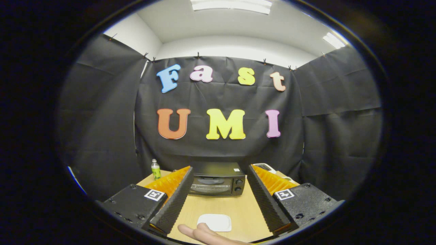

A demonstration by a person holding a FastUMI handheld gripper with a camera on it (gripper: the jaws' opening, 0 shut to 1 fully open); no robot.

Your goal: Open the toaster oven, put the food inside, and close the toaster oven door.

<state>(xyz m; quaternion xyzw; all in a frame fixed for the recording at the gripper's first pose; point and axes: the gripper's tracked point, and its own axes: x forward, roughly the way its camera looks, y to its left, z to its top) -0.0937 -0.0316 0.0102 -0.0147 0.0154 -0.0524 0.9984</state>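
On the table: a light wooden tabletop [238, 211] runs from beneath the fingers back to the black cloth wall.
Gripper: the handheld two-finger gripper [219, 180] sits above the near part of the table, its fingers spread wide apart with nothing between the ridged pads [173, 200] but bare tabletop; it has hold of nothing.
Toaster oven: a small black toaster oven with a glass front door and two round knobs [218, 182] stands at the far end of the table, beyond the fingertips and framed between them; the door appears closed, though at this distance the seam is hard to make out.
Plate or pad: a flat white rounded-rectangular object [214, 222] lies on the wood between the two fingers, nearer than the oven and well apart from it; whether it is a dish, a slice of food or a pad I cannot tell.
Hand: a person's hand [207, 234] lies flat on the table at the nearest edge, fingers reaching toward and just touching the near edge of the white object.
Bottle: a small green plastic bottle with a white cap [156, 169] stands upright to the left of the oven, beyond the left finger.
Other item: a white, flat device [265, 166] rests to the right of the oven, partly hidden behind the right finger.
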